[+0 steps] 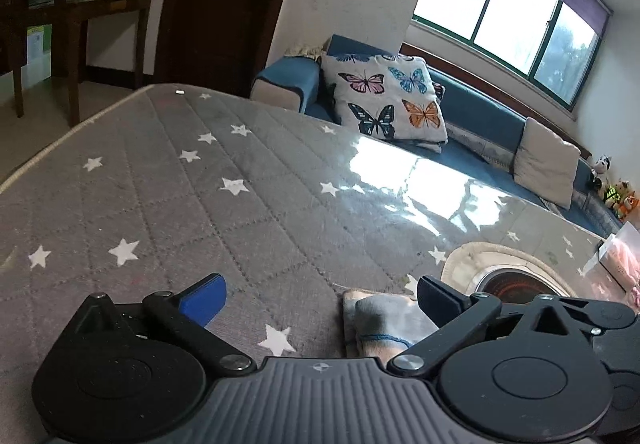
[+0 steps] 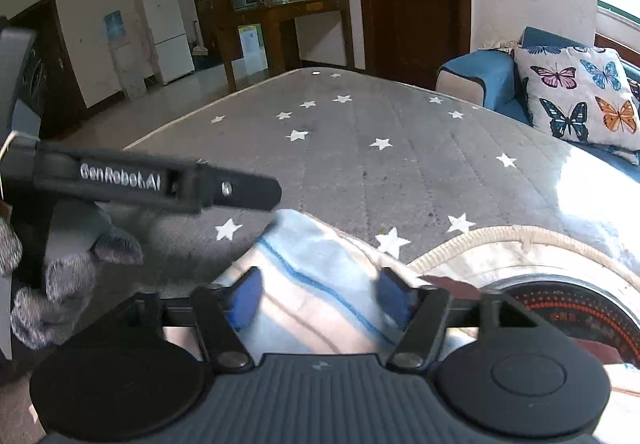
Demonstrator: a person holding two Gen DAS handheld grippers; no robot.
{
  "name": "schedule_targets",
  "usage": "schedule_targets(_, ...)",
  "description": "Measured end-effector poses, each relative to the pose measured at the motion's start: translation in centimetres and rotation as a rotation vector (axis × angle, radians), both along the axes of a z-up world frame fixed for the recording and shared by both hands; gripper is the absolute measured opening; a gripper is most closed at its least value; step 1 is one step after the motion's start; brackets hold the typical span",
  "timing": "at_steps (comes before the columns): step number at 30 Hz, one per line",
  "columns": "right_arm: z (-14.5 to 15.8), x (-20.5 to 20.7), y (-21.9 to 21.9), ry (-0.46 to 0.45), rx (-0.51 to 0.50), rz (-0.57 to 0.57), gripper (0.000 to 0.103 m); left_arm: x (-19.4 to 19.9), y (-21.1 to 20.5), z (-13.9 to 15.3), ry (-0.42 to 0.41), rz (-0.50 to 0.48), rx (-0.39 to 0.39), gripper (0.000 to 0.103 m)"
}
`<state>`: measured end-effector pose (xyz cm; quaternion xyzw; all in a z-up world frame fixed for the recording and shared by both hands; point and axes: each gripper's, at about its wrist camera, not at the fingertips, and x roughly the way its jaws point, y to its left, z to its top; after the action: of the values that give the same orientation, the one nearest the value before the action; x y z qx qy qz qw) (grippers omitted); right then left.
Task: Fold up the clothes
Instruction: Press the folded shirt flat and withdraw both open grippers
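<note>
A folded pale cloth with blue and brown stripes (image 2: 316,284) lies on the grey star-patterned table cover (image 2: 400,147). My right gripper (image 2: 320,298) is open, its blue pads (image 2: 244,298) on either side of the cloth, just above it. My left gripper (image 1: 320,296) is open and empty; the same cloth (image 1: 384,320) lies just inside its right finger (image 1: 438,298). The left gripper's finger (image 2: 168,179) also shows in the right wrist view, held by a grey-gloved hand (image 2: 60,276).
A round induction cooker (image 2: 576,308) in a cream rope-edged mat sits right of the cloth. A blue sofa (image 1: 480,111) with a butterfly cushion (image 1: 388,99) stands behind the table. Pink packaging (image 1: 624,260) is at the far right.
</note>
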<state>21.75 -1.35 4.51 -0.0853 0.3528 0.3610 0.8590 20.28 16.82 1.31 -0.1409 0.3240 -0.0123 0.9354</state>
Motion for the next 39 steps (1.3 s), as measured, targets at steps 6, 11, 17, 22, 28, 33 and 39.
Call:
schedule_targets(6, 0.2, -2.0, -0.1, -0.007, -0.011, 0.029, 0.087, -1.2, 0.1, 0.4, 0.004, 0.015, -0.005, 0.103)
schedule_targets(11, 0.3, -4.4, -0.1, -0.009, -0.027, 0.089, 0.093, -2.3, 0.4, 0.2, 0.012, 0.026, -0.012, 0.103)
schedule_targets(17, -0.6, -7.8, 0.9, -0.064, -0.092, 0.153, 0.094, -3.8, 0.1, -0.4, 0.033, 0.032, 0.019, 0.103)
schedule_targets(22, -0.6, -9.8, 0.9, -0.085, -0.096, 0.172, 0.095, -5.2, 0.0, -0.7, 0.028, 0.042, 0.018, 0.103)
schedule_targets(28, -0.7, -11.0, 1.2, -0.101, -0.114, 0.173, 0.097, -6.5, -0.9, -1.2, 0.044, 0.030, 0.058, 0.103)
schedule_targets(33, 1.4, -11.5, -1.3, -0.103, -0.083, 0.142, 0.098, -7.7, -1.2, -1.3, 0.034, 0.032, 0.048, 0.103)
schedule_targets(39, 0.9, -11.7, -2.7, -0.092, -0.114, 0.078, 0.099, -9.0, -2.6, -1.7, 0.035, 0.009, 0.103, 0.103)
